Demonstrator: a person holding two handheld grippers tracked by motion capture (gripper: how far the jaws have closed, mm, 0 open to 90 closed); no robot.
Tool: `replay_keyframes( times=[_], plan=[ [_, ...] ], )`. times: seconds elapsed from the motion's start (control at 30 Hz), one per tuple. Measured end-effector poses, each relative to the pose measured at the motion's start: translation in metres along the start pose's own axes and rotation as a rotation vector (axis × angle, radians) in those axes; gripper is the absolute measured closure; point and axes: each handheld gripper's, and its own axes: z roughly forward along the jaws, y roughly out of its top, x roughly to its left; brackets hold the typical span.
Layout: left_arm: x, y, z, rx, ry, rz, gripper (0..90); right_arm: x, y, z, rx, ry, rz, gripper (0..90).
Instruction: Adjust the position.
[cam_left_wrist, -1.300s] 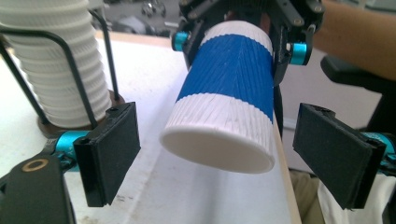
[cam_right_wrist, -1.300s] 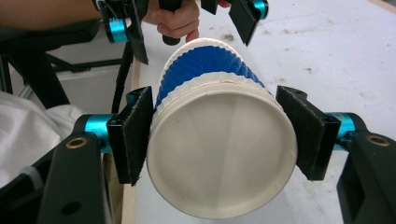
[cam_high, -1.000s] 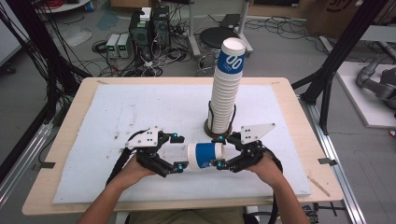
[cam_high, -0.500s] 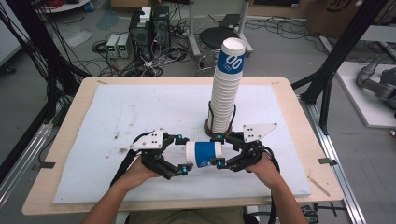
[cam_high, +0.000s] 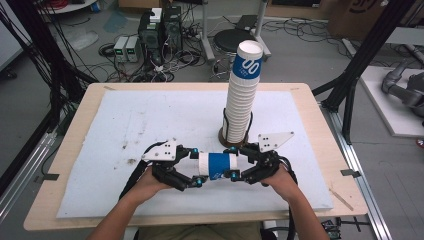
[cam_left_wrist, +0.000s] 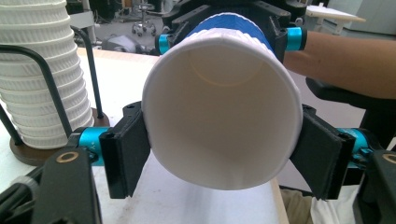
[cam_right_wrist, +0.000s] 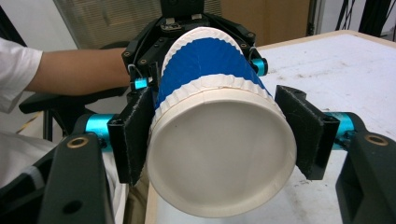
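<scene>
A white paper cup (cam_high: 216, 166) with a blue band lies on its side just above the mat, held between both grippers. My left gripper (cam_high: 196, 167) is shut on its open rim end; in the left gripper view the cup's mouth (cam_left_wrist: 219, 107) faces me with both jaws pressed against the rim. My right gripper (cam_high: 233, 163) is shut on the base end; the right gripper view shows the round bottom (cam_right_wrist: 219, 154) between its pads. A tall stack of the same cups (cam_high: 242, 95) stands upright in a wire holder right behind.
The white foam mat (cam_high: 150, 120) covers the wooden table (cam_high: 320, 130), with dirty specks on its left part. The stack's round wooden base (cam_high: 223, 134) and black wire uprights (cam_left_wrist: 46, 79) stand close behind the grippers. A person's forearms enter from the near edge.
My left gripper has moved right and taken the cup's rim between its jaws. The right gripper and cup have stayed nearly still.
</scene>
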Motion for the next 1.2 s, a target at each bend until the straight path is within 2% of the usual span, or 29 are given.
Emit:
replay_keyframes(
  times=[0.1,0.13,0.17,0.27,0.37,0.53,0.67,0.83,0.9,1.07,1.2],
  plan=[
    [0.0,0.0,-0.001,0.005,0.002,0.0,26.9,-0.001,0.0,0.001,0.0,0.001,0.021,30.1],
    [0.001,0.0,-0.001,0.007,0.002,-0.001,27.2,0.0,0.0,0.001,-0.002,-0.006,0.029,27.2],
    [0.001,0.0,-0.001,0.01,0.001,-0.003,27.3,0.0,0.0,0.001,-0.017,-0.036,0.045,17.9],
    [0.001,-0.001,-0.001,0.018,0.001,-0.007,27.6,0.0,0.0,0.0,-0.039,-0.029,0.058,17.9],
    [0.002,-0.001,-0.002,0.033,0.015,-0.009,27.9,0.001,0.003,-0.002,-0.039,-0.045,0.038,17.9],
    [0.004,0.003,-0.006,0.091,0.058,0.0,28.1,0.006,0.009,-0.006,0.015,-0.094,-0.01,17.9],
    [0.005,0.012,-0.009,0.172,0.072,0.03,28.3,0.013,0.016,-0.002,0.128,-0.14,-0.078,17.9],
    [0.007,0.031,-0.013,0.287,0.083,0.058,28.4,0.016,0.02,0.002,0.17,-0.154,-0.117,17.9],
    [0.008,0.035,-0.014,0.313,0.083,0.06,28.4,0.017,0.023,0.003,0.187,-0.169,-0.128,17.9],
    [0.008,0.045,-0.012,0.42,0.065,0.073,28.4,0.015,0.028,0.003,0.213,-0.195,-0.158,17.9],
    [0.008,0.053,-0.006,0.514,0.051,0.085,28.4,0.015,0.034,0.008,0.255,-0.19,-0.192,17.9]
  ],
)
